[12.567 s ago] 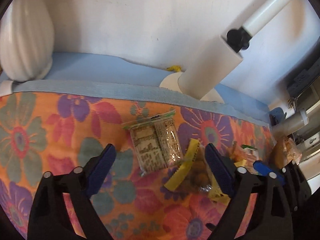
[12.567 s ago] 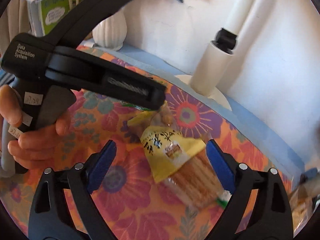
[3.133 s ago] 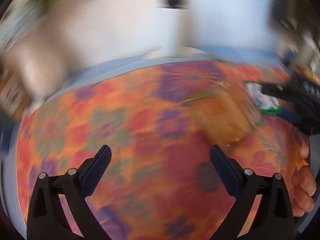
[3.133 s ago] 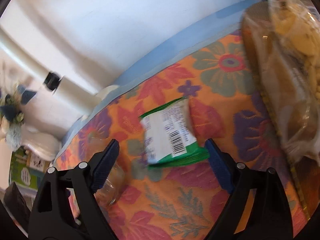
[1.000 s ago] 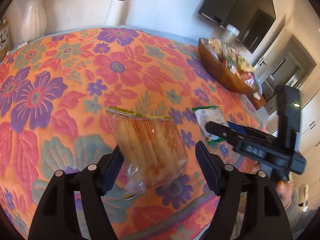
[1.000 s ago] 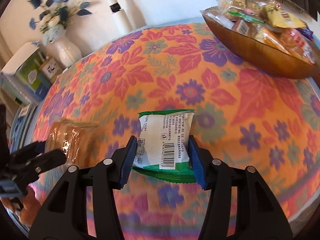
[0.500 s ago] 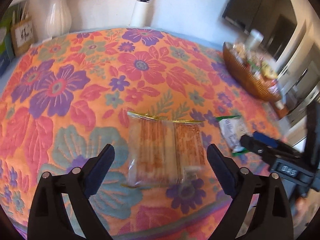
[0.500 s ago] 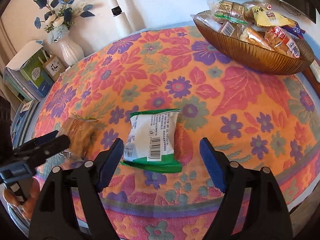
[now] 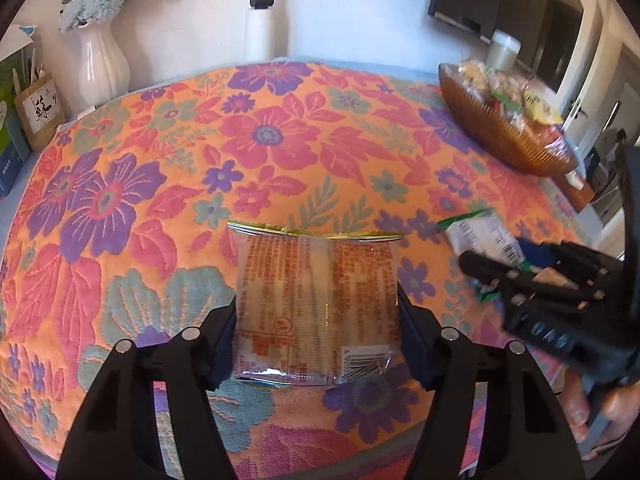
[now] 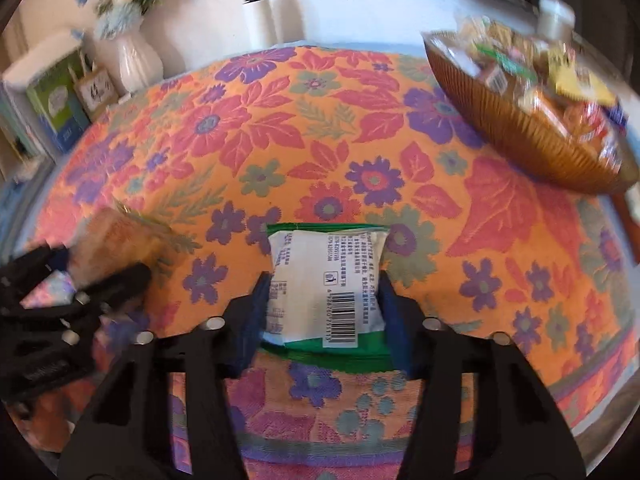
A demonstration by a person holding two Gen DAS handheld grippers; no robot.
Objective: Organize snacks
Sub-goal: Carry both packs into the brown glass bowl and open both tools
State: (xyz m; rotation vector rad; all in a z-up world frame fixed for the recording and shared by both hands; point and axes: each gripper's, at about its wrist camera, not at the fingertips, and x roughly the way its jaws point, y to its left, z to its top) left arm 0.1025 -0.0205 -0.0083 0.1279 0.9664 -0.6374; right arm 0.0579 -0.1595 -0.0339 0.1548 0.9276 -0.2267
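Our left gripper (image 9: 316, 320) pinches the clear cracker pack (image 9: 316, 300); our right gripper (image 10: 322, 312) clamps the green-and-white packet (image 10: 326, 280). Both hang over the floral cloth (image 10: 280, 140), well short of the snack bowl (image 10: 520, 128) at the far right.

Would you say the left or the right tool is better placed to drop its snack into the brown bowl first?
Right, probably: the right tool grips the green packet on the side where the bowl sits; the left tool with the cracker pack is farther.
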